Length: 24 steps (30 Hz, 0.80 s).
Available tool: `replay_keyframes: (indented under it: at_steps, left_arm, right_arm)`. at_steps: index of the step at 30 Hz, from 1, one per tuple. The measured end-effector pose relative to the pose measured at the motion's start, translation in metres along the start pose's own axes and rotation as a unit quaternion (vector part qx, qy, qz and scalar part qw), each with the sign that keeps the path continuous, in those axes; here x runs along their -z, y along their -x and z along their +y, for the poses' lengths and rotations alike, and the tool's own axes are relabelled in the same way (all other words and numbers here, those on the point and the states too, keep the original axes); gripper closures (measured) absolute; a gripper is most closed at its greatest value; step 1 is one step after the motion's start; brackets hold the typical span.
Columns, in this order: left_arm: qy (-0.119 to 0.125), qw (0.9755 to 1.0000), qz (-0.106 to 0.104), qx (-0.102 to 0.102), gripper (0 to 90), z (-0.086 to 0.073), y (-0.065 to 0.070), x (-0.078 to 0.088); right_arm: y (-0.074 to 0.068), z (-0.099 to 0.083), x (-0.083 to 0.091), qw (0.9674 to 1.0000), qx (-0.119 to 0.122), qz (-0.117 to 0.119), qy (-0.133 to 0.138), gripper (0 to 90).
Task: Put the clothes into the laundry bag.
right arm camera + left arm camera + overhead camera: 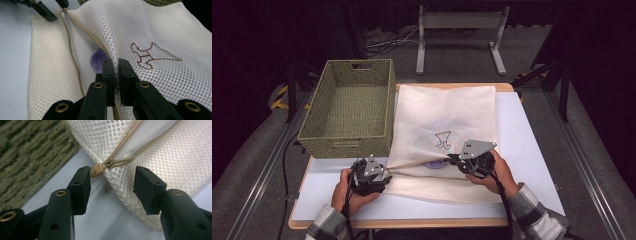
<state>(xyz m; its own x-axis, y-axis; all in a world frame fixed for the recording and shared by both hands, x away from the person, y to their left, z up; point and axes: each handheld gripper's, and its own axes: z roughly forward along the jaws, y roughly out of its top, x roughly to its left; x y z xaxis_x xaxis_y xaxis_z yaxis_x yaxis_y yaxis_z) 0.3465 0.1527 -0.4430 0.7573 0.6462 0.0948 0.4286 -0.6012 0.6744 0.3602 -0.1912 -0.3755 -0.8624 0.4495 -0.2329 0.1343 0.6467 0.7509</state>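
Observation:
A cream mesh zip bag [447, 115] lies flat on the white table [532, 150], with a brown stitched figure [152, 55] on its top layer. Its zip runs across the near part and stands open. My left gripper [112, 173] is open at the bag's left corner, where the tan zip pull [97, 170] lies just off the tip of one pad and nothing is pinched. My right gripper [117, 65] is shut on the upper mesh edge of the opening and lifts it. Something purple [96, 60] shows inside the bag.
A green woven basket [347, 145] stands empty at the table's left, close beside the bag and the left gripper [384, 179]. A white metal stand [459, 22] is on the floor beyond the table. White tabletop lies bare at the right and along the near edge.

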Motion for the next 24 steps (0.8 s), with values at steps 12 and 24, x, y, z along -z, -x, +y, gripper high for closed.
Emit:
replay_keyframes:
  at_steps: [12, 24]
  left_arm:
    - [-0.004, 0.9987, -0.037, 0.034, 50.8, -0.0039, -0.0106, -0.0044]
    - [-0.007, 0.9974, -0.056, 0.045, 74.2, -0.0023, -0.0082, -0.0026]
  right_arm:
    - [-0.0002, 0.0015, 0.0045, 1.0000, 0.005, -0.001, 0.005, 85.5]
    - [0.0006, -0.0017, 0.0078, 1.0000, 0.003, -0.004, 0.005, 85.9]
